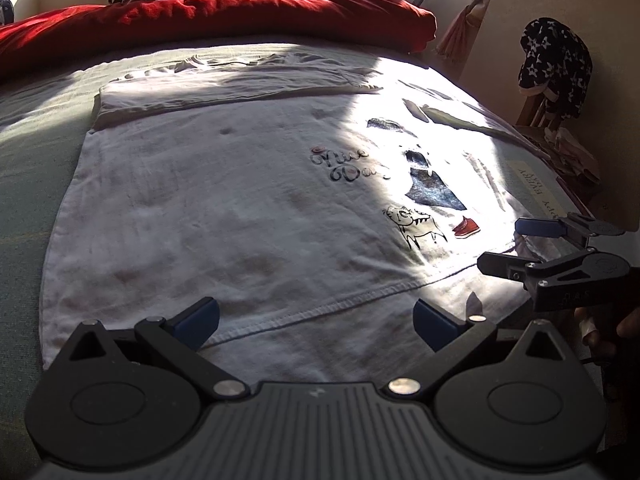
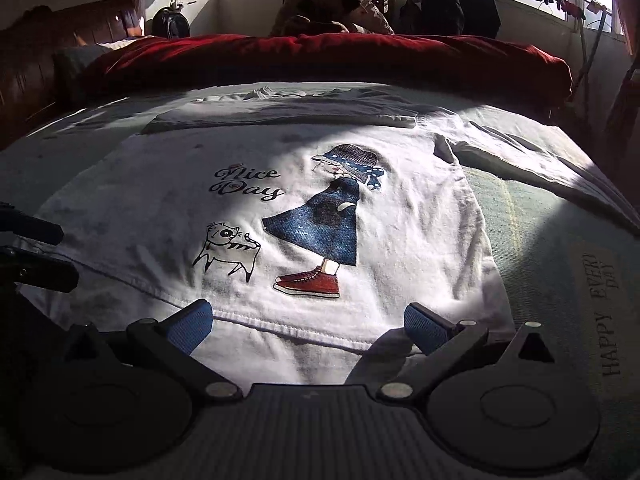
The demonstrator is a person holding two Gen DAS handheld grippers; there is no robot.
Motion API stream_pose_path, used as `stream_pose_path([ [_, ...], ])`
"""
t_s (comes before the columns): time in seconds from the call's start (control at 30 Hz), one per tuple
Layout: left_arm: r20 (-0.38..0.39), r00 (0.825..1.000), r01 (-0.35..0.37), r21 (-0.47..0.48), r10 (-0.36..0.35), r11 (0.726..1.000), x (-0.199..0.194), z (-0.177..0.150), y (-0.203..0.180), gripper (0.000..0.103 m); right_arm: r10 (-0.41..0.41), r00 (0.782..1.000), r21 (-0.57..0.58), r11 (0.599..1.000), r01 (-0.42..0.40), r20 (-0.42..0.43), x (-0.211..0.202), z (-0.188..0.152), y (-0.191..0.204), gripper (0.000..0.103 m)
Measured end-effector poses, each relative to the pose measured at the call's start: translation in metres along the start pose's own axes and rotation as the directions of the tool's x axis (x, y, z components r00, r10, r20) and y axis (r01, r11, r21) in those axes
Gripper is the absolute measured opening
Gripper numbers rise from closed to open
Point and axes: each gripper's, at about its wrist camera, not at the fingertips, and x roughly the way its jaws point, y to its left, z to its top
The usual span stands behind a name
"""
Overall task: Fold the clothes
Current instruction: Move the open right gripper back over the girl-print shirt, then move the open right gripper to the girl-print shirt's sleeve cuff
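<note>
A white T-shirt (image 1: 208,208) (image 2: 400,240) lies flat on the bed, printed with "Nice Day", a cat and a figure in a blue dress. One sleeve is folded across its far end. My left gripper (image 1: 316,322) stands open over the near hem on the shirt's left part, nothing between its blue pads. My right gripper (image 2: 308,326) is also open, just above the hem near the red shoe print. In the left wrist view the right gripper (image 1: 500,246) shows at the right, jaws apart. The left gripper's fingers (image 2: 36,252) show at the left edge of the right wrist view.
A pale green bedsheet (image 1: 28,168) (image 2: 560,232) with "HAPPY EVERY DAY" lettering lies under the shirt. A red quilt (image 1: 224,20) (image 2: 320,60) is bunched along the far side, a person (image 2: 332,8) sits behind it. A chair with dark clothing (image 1: 556,64) stands at right.
</note>
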Motion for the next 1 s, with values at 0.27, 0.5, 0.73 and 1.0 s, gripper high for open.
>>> stream_pose_path([
  [0.27, 0.007, 1.000, 0.018, 0.010, -0.018, 1.000, 0.002, 0.005, -0.005, 0.102, -0.082, 0.996, 0.090, 0.992, 0.084, -0.022, -0.006, -0.015, -0.039, 0.103],
  [0.5, 0.016, 0.998, 0.066, 0.059, -0.067, 0.996, 0.016, 0.021, -0.026, 0.102, -0.031, 0.999, 0.201, 0.979, 0.029, 0.008, -0.012, -0.013, -0.056, 0.103],
  [0.73, -0.021, 0.997, 0.082, 0.072, -0.080, 0.994, 0.036, 0.026, -0.036, 0.102, 0.012, 1.000, 0.209, 0.978, -0.015, 0.014, -0.011, -0.014, -0.065, 0.103],
  [1.0, -0.007, 0.996, 0.094, 0.070, -0.094, 0.993, 0.044, 0.049, -0.040, 0.102, 0.043, 0.997, 0.356, 0.933, -0.062, 0.061, -0.017, 0.012, -0.137, 0.103],
])
